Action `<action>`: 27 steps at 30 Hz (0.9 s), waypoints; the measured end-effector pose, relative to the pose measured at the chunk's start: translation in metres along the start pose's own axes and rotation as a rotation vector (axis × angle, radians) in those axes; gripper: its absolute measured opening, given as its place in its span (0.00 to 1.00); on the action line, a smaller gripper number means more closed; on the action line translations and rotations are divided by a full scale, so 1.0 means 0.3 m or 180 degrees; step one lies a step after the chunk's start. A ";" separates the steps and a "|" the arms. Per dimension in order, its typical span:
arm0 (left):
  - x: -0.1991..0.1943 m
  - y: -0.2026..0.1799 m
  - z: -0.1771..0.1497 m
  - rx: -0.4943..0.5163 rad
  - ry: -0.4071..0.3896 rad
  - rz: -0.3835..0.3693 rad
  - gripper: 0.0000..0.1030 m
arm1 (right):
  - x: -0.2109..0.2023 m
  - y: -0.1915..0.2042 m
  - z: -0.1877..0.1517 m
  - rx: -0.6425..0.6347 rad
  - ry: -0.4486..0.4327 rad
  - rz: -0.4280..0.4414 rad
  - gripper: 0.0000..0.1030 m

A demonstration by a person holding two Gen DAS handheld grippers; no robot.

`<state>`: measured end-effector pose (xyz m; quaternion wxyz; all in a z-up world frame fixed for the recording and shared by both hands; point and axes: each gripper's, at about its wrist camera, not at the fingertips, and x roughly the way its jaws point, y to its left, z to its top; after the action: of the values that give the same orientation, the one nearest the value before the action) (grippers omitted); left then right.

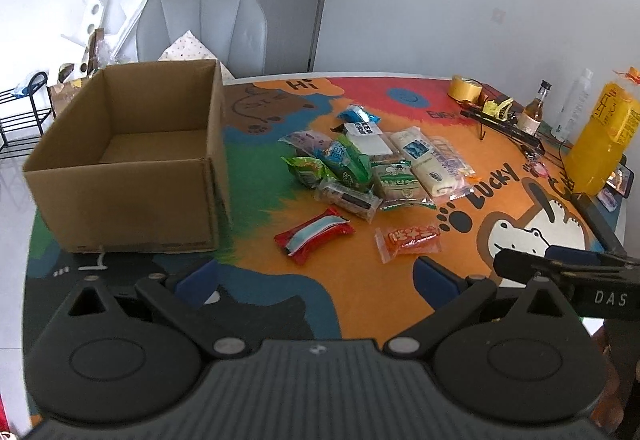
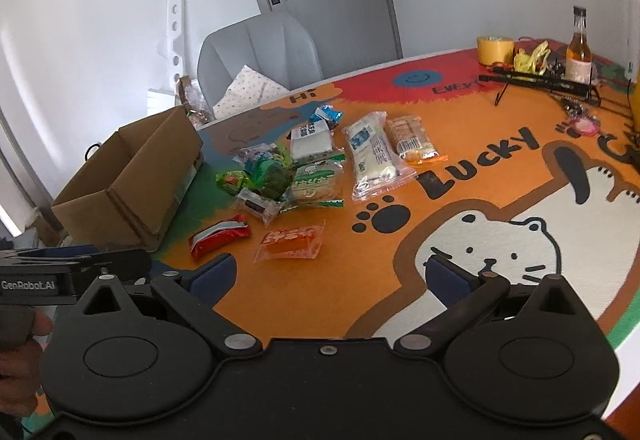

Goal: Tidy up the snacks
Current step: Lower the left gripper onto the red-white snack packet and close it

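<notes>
While the snack packets (image 1: 360, 168) are being left heaped on the worktop (image 1: 472, 168) beside the empty cardboard box (image 1: 132, 156), both left tongs (image 1: 316, 282) and right tongs (image 2: 328, 272) are being held spread and unladen, presumably for a first pick.

An open brown cardboard box (image 1: 132, 156) stands upright at the table's left side. Beside it a pile of wrapped snacks (image 1: 372, 164) lies flat in green, white and clear packets. A red packet (image 1: 314, 234) and an orange-filled clear packet (image 1: 408, 240) lie apart, nearer the table's front edge.
</notes>
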<state>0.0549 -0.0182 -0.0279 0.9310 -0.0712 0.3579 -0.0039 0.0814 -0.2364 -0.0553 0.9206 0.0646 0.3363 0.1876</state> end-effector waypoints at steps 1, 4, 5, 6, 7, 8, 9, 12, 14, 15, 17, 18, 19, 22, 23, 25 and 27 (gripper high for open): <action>0.012 -0.003 0.002 0.0001 -0.0004 0.0000 0.99 | 0.009 -0.004 0.001 0.0008 0.0005 0.0016 1.00; 0.038 -0.005 0.006 -0.0019 -0.0041 -0.0003 0.98 | 0.037 -0.010 0.003 -0.0007 0.0005 0.0095 1.00; 0.048 -0.006 0.007 -0.0024 -0.0048 -0.0006 0.95 | 0.047 -0.010 0.005 -0.0020 0.0005 0.0106 1.00; 0.056 -0.004 0.009 -0.0032 -0.0048 -0.0011 0.94 | 0.057 -0.009 0.007 -0.0035 0.0003 0.0125 1.00; 0.066 -0.003 0.010 -0.0037 -0.0042 -0.0017 0.91 | 0.066 -0.010 0.008 -0.0045 -0.0004 0.0150 1.00; 0.076 -0.004 0.012 -0.0040 -0.0037 -0.0027 0.87 | 0.075 -0.011 0.010 -0.0047 -0.0010 0.0174 0.98; 0.089 -0.005 0.015 -0.0040 -0.0031 -0.0029 0.86 | 0.087 -0.011 0.013 -0.0047 0.0000 0.0201 0.95; 0.118 -0.006 0.021 -0.0040 -0.0018 -0.0013 0.78 | 0.123 -0.011 0.020 -0.0061 0.0048 0.0268 0.87; 0.136 -0.006 0.027 -0.0027 -0.0015 -0.0015 0.72 | 0.147 -0.010 0.022 -0.0053 0.0082 0.0294 0.84; 0.145 -0.007 0.029 -0.0019 -0.0018 -0.0015 0.71 | 0.159 -0.010 0.023 -0.0043 0.0098 0.0309 0.82; 0.164 -0.010 0.035 0.0006 -0.0017 -0.0019 0.67 | 0.183 -0.008 0.025 -0.0035 0.0135 0.0333 0.77; 0.171 -0.011 0.037 0.0018 -0.0017 -0.0024 0.66 | 0.197 -0.004 0.027 -0.0042 0.0155 0.0345 0.76; 0.183 -0.013 0.042 0.0032 -0.0010 -0.0030 0.63 | 0.209 -0.002 0.028 -0.0047 0.0171 0.0355 0.75; 0.211 -0.016 0.053 0.0053 -0.0001 -0.0053 0.60 | 0.240 0.003 0.035 -0.0042 0.0210 0.0390 0.75; 0.220 -0.018 0.056 0.0063 -0.0004 -0.0057 0.59 | 0.250 0.005 0.038 -0.0033 0.0217 0.0394 0.75; 0.238 -0.020 0.062 0.0092 -0.0017 -0.0041 0.58 | 0.267 0.004 0.042 -0.0009 0.0224 0.0396 0.75; 0.258 -0.017 0.067 0.0095 -0.0004 -0.0035 0.56 | 0.284 0.002 0.047 0.0014 0.0242 0.0390 0.74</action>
<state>0.1262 -0.0252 -0.0640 0.9322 -0.0592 0.3568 -0.0142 0.1502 -0.2026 -0.0949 0.8938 0.0799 0.3668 0.2452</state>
